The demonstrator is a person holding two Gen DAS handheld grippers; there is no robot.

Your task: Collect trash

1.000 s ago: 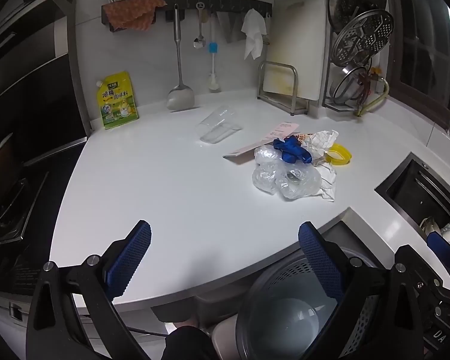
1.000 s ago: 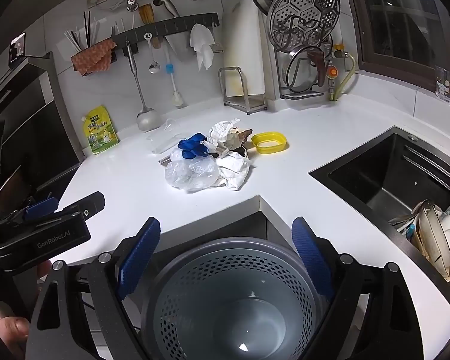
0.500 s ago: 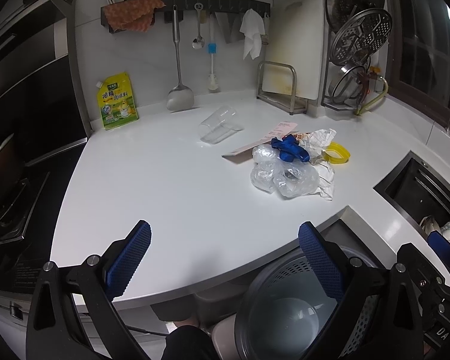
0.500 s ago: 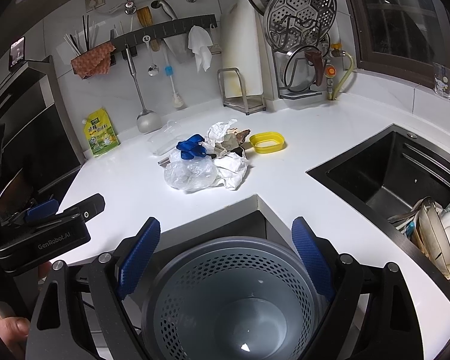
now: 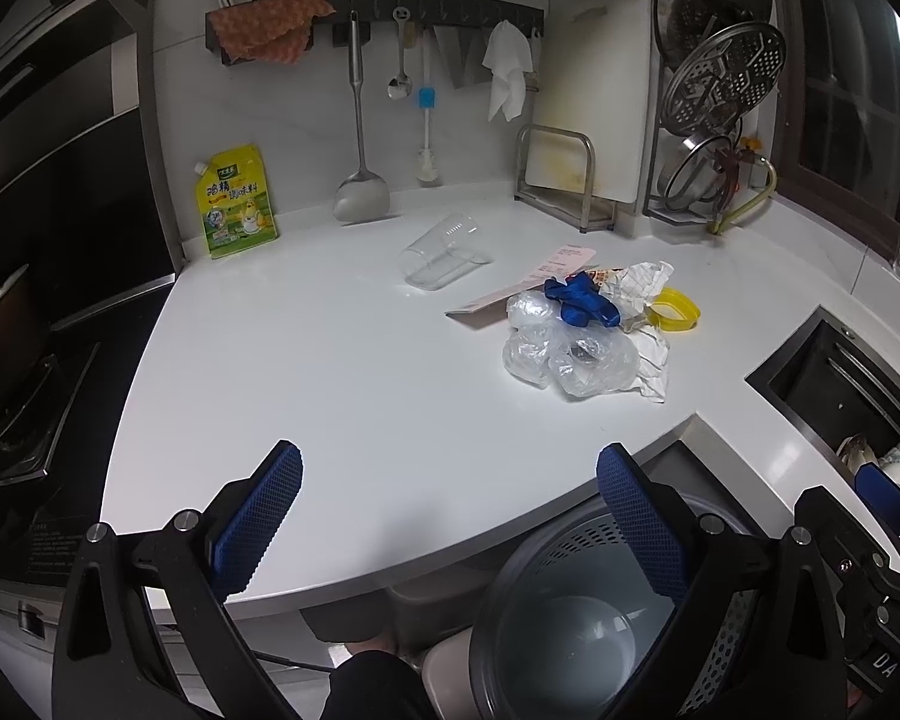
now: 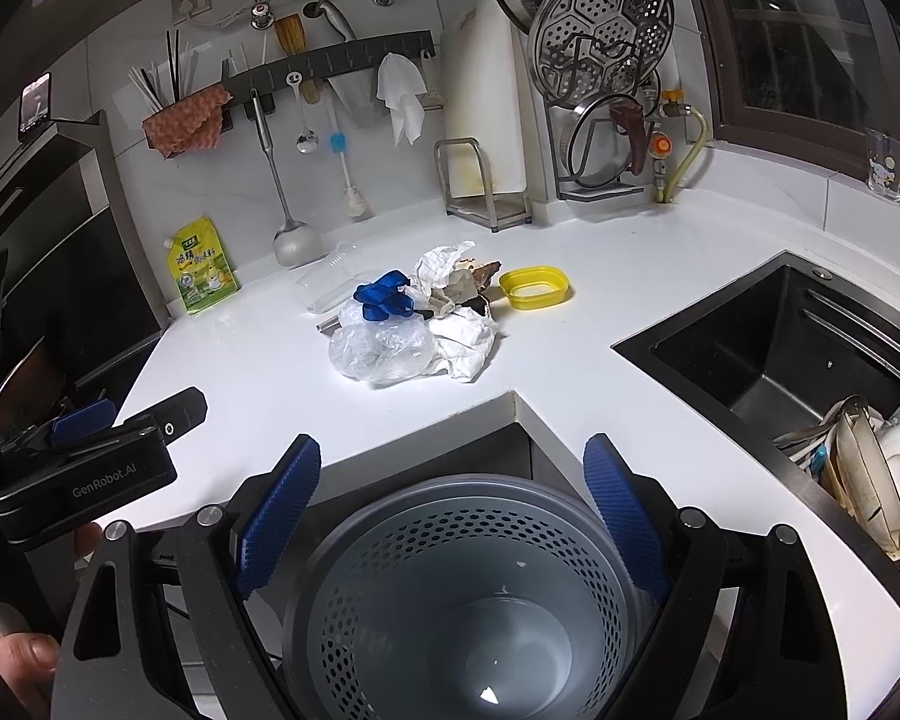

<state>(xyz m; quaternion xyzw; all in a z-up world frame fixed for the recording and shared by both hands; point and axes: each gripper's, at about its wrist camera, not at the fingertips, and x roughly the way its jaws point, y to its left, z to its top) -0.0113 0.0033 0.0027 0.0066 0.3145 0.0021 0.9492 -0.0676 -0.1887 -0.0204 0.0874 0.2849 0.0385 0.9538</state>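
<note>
Nearest to me, both sets of jaws stood spread wide and held nothing. My right gripper [image 6: 453, 510] hung directly over the perforated bin [image 6: 462, 594], which sat below the counter edge in the notch of the countertop [image 6: 600, 312]; its blue pads [image 6: 279, 504] framed the bin's rim without touching it. My left gripper [image 5: 450, 528] hovered over the near edge of the same counter, the bin [image 5: 576, 618] just off to its right, and it too touched nothing.

Farther out, the trash pile [image 6: 417, 318] lay on the white surface, well apart from both grippers and straight ahead of the right one. From the left wrist view the pile [image 5: 588, 330] sat ahead and off to the right. I judged the right gripper the nearer of the two, and better lined up.

The pile ran roughly across my right view: crumpled clear plastic bags [image 6: 381, 351] toward me, a blue scrap [image 6: 384, 294] on top, crumpled white paper [image 6: 465, 342] beside them. A yellow ring-shaped lid [image 6: 534, 287] lay just to the right, and a clear plastic cup [image 5: 444, 252] lay on its side behind, near a flat paper slip [image 5: 528, 285].

Nothing appeared collected yet; the bin looked empty. I reckoned the next move was a forward reach toward the bags.
</note>
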